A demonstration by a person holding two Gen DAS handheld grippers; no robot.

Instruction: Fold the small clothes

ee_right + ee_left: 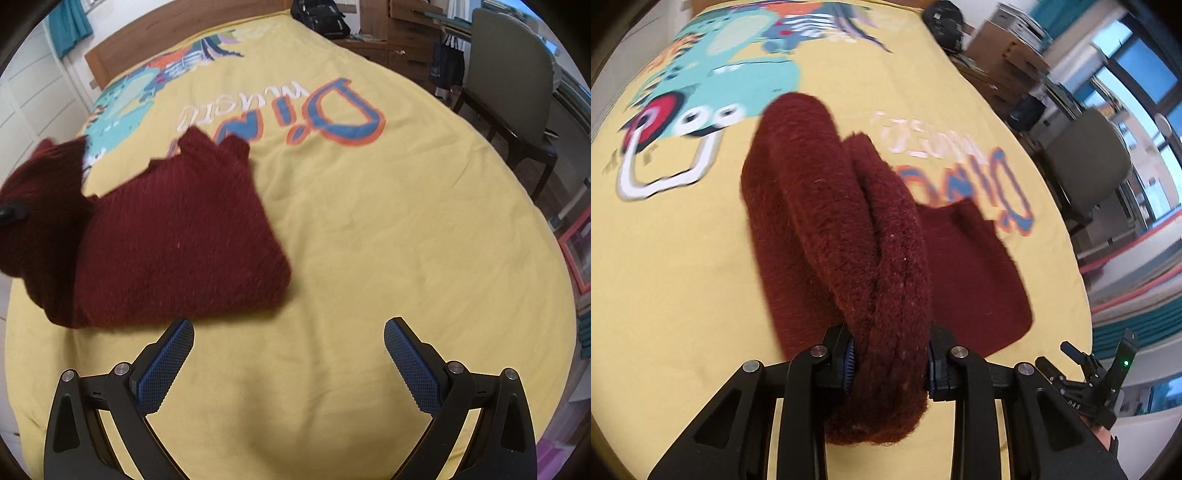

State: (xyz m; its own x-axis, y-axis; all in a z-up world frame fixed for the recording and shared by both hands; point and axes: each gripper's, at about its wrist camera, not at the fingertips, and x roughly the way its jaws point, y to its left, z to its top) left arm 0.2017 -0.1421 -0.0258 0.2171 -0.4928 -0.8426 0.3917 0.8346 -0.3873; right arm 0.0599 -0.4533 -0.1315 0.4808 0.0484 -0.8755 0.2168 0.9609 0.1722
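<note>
Left wrist view: the left gripper (890,363) pinches a thick bunched fold of the dark red knitted garment (827,221), lifted clear of the yellow bedspread (683,258); the remainder lies flat beyond, to the right. Right wrist view alone shows the garment's (177,236) ribbed flat portion at left on the bedspread (406,240), and the right gripper (289,363) spread wide, holding nothing, near the cloth's near edge. Fabric is fuzzy, partly blurred.
</note>
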